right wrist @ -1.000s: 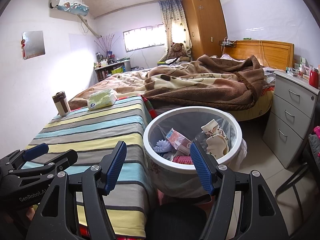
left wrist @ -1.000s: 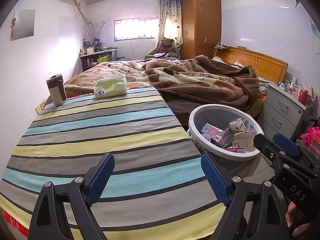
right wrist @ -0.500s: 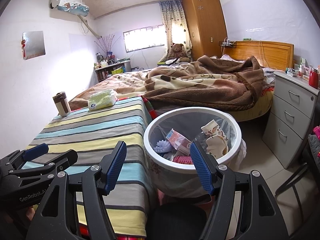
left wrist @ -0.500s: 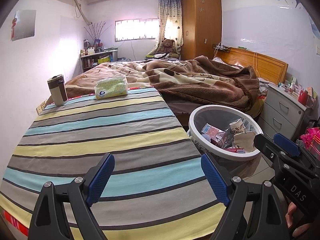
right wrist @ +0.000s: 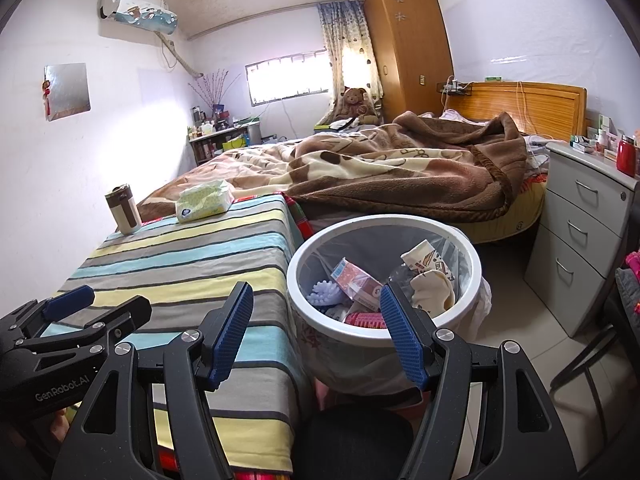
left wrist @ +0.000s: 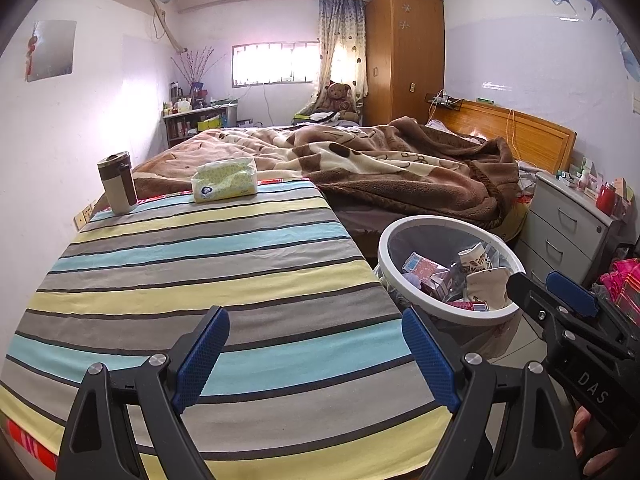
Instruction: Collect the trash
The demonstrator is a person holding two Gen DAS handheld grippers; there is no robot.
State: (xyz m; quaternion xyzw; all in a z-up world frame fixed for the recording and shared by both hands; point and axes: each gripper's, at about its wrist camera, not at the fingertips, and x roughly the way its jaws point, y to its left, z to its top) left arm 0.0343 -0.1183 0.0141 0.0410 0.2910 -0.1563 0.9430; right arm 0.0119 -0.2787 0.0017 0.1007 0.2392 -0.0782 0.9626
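White-rimmed trash bin [right wrist: 478, 280] on the floor, just beside the striped table [left wrist: 200, 280], bed [left wrist: 380, 168] behind it. Inside: a pink carton [right wrist: 354, 278], crumpled paper cup [right wrist: 426, 260], lilac spiky ball [right wrist: 326, 292]. My right claw [right wrist: 316, 334] hangs before the bin's near rim, jaws wide, nothing between. My left claw [left wrist: 316, 354] over the tablecloth, jaws wide, empty. At the table's far end, a tissue pack [left wrist: 224, 180] and tumbler [left wrist: 117, 182], well apart from both claws.

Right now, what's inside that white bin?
The white bin holds a paper cup, a pink carton, a lilac spiky ball and other wrappers; anything beneath them is covered.
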